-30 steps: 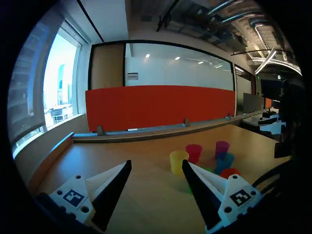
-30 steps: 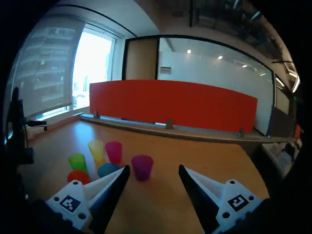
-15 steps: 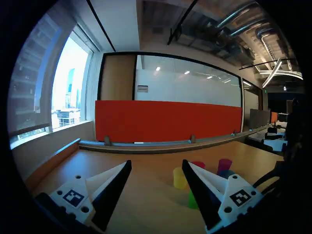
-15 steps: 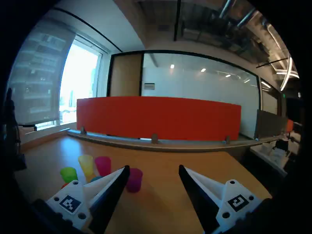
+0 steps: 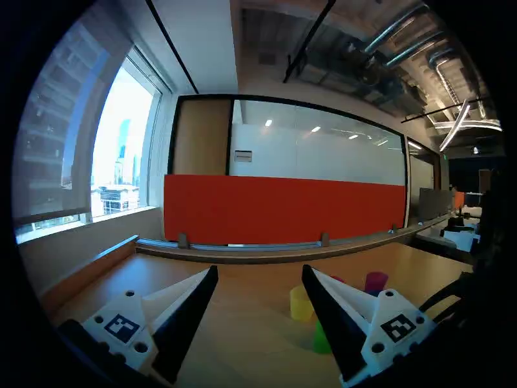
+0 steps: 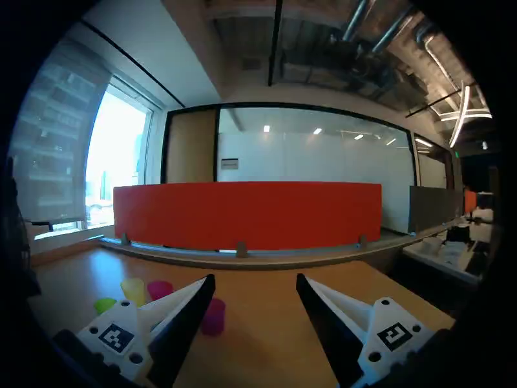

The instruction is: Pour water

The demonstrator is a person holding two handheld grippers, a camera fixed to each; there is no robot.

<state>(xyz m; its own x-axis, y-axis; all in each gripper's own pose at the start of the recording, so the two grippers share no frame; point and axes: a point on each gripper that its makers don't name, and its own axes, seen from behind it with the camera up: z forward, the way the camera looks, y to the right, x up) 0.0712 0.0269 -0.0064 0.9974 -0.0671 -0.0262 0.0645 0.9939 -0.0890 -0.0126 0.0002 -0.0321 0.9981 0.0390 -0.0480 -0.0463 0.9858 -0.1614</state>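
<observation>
Left gripper (image 5: 258,268): jaws open, gripping nothing, held over the table (image 5: 252,343). Right gripper (image 6: 254,277): jaws open, gripping nothing.

The cups stand grouped on the table ahead of both grippers. In the left gripper view the yellow cup (image 5: 300,302) is in plain sight, while the green cup (image 5: 320,337) and purple cup (image 5: 375,282) are partly hidden behind one finger. In the right gripper view a finger cuts off the purple cup, and the pink cup (image 6: 159,289) sits low near the edge.

Cup contents cannot be made out. A red partition (image 5: 284,208) borders the table's far edge.
</observation>
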